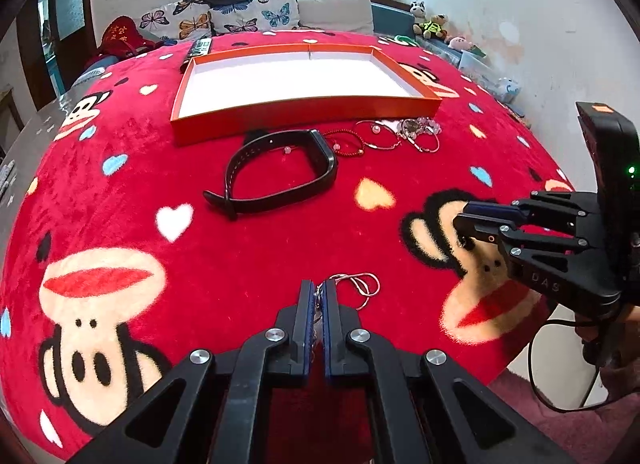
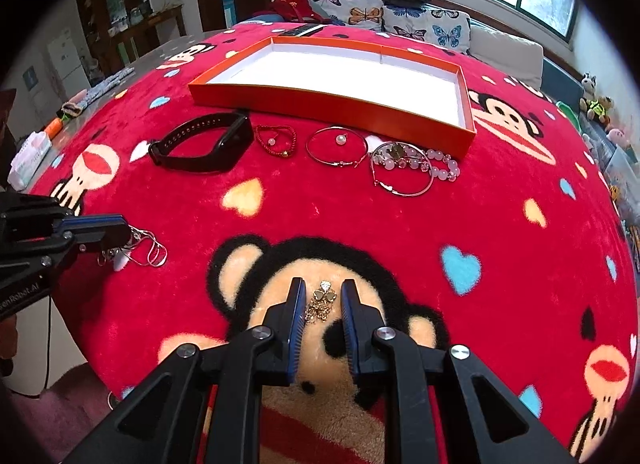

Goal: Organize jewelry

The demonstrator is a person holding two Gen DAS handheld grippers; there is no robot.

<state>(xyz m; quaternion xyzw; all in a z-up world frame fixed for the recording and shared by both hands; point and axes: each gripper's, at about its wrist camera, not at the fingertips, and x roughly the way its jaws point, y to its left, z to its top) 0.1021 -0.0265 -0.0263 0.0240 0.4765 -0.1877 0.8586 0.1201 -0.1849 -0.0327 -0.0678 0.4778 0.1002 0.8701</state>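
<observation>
Red fleece blanket point(image 1: 248, 248), printed with cartoon monkey faces and hearts, is covering the whole work surface.

Orange tray point(image 1: 304, 113), shallow, white-lined: lying at the far side of the blanket, its long axis running left to right across both views.

Black wristband point(image 1: 280, 171): lying on its edge as an open loop just in front of the tray's near wall, long axis left to right, its thick display end pointing right and its strap tail trailing to the near left.

Bracelets, in a row to the right of the wristband: a red beaded cord point(image 2: 276, 139), a thin metal bangle point(image 2: 337, 145) with a pearl-like bead inside its ring, a second thin bangle point(image 2: 402, 173) and a pale pink bead bracelet point(image 2: 438, 163), the last two overlapping.

Left gripper point(image 1: 319, 292): pointing steeply down at the blanket's near edge, its jaws clenching on one end of a silver chain point(image 1: 362, 284), whose loose loops are spilling to the right of the fingertips.

Right gripper point(image 2: 323, 291): also pointing steeply down, over a monkey's face; a small gold chain with heart charms point(image 2: 322, 300) is lying bunched between the two blue pads. A gap is showing on each side, so whether they are gripping it I cannot tell.
</observation>
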